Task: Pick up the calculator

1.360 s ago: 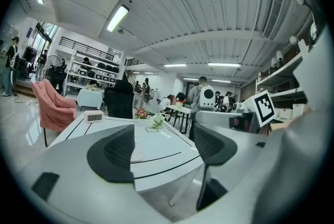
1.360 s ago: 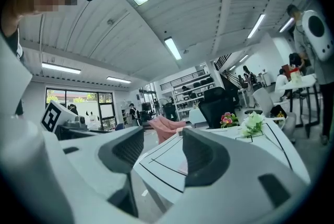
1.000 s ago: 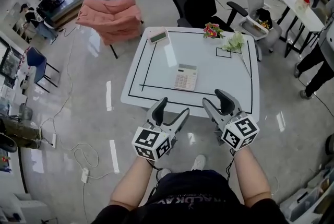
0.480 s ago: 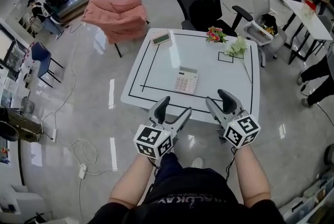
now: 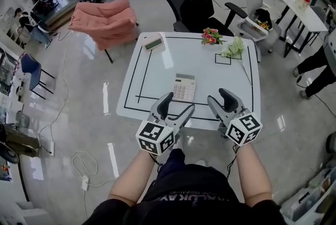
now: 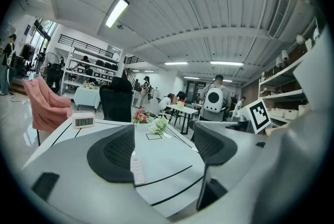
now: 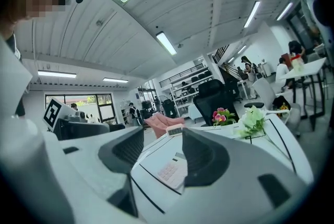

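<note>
pretty much the approach step here, nothing's been grabbed yet: the flat white calculator with pale keys (image 5: 185, 87) is lying on the white square table marked with black lines (image 5: 157, 64), just ahead of the grippers and roughly between them. the left gripper (image 5: 177, 104) and the right gripper (image 5: 219, 97) are both held wide open at the near table edge, with nothing gripped or touched by either. next, one would probably need to be pushed forward and lowered so the calculator's edges get straddled before the jaws are closed.
</note>
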`<act>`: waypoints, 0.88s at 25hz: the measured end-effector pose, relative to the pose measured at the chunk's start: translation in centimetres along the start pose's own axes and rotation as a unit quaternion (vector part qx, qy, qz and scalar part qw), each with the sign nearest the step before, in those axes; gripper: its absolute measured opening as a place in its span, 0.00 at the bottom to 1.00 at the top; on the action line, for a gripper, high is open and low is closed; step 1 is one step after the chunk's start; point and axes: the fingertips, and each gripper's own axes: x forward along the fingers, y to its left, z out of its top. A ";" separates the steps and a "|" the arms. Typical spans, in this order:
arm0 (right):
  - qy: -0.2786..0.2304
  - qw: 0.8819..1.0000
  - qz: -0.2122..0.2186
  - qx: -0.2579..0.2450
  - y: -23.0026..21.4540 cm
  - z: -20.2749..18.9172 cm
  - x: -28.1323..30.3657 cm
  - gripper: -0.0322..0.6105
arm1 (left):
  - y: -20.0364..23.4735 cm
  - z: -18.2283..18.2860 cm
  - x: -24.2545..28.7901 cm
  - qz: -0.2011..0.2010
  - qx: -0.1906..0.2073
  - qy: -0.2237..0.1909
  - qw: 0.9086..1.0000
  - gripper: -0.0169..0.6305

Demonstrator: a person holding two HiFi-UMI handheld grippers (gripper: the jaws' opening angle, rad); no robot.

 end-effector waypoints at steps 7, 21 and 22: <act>0.014 0.999 -0.034 0.015 -2.2 -0.4 4.0 0.39 | 3.8 0.4 3.2 -0.032 -0.008 0.019 0.999 0.56; 0.078 0.994 -0.060 0.057 -7.0 -5.4 12.8 0.39 | 11.2 -2.3 7.7 -0.055 -0.042 0.066 0.995 0.56; 0.085 0.993 -0.061 0.059 -7.4 -5.9 13.4 0.39 | 11.7 -2.7 8.0 -0.056 -0.045 0.070 0.995 0.56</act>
